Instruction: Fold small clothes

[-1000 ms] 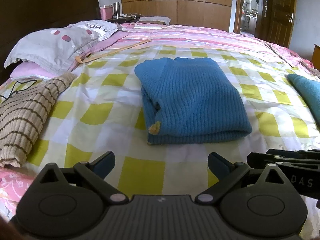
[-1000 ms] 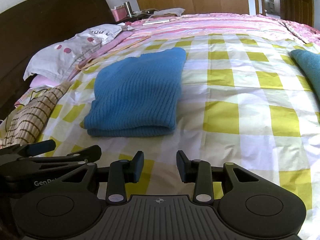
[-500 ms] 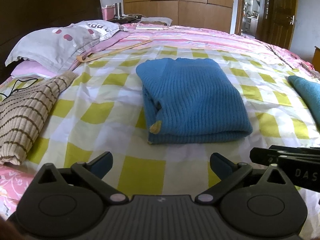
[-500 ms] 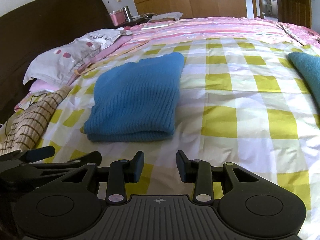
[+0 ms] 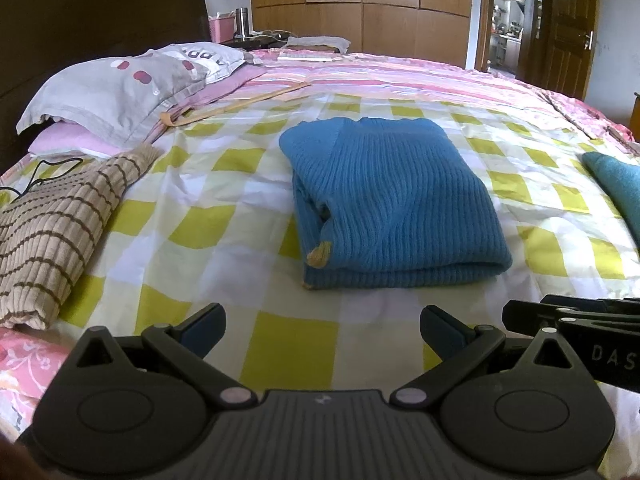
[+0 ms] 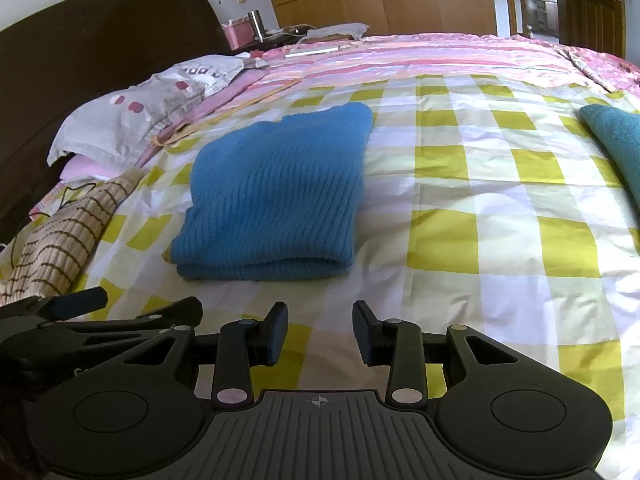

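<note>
Bed with yellow-check sheet [image 5: 248, 216], folded blue sweater [image 5: 396, 208] lying mid-sheet.
Left wrist: left gripper [image 5: 322, 326] spread wide, empty, short of sweater. Right wrist: right gripper [image 6: 320, 332] fingers parted, empty; sweater ahead-left.

One blue sweater [image 5: 394, 204], one striped garment [image 5: 52, 232], one teal garment [image 5: 618, 184], two pillows [image 5: 120, 84].

The teal garment [image 5: 618, 184] and striped knit [image 5: 48, 236] run off frame.
</note>
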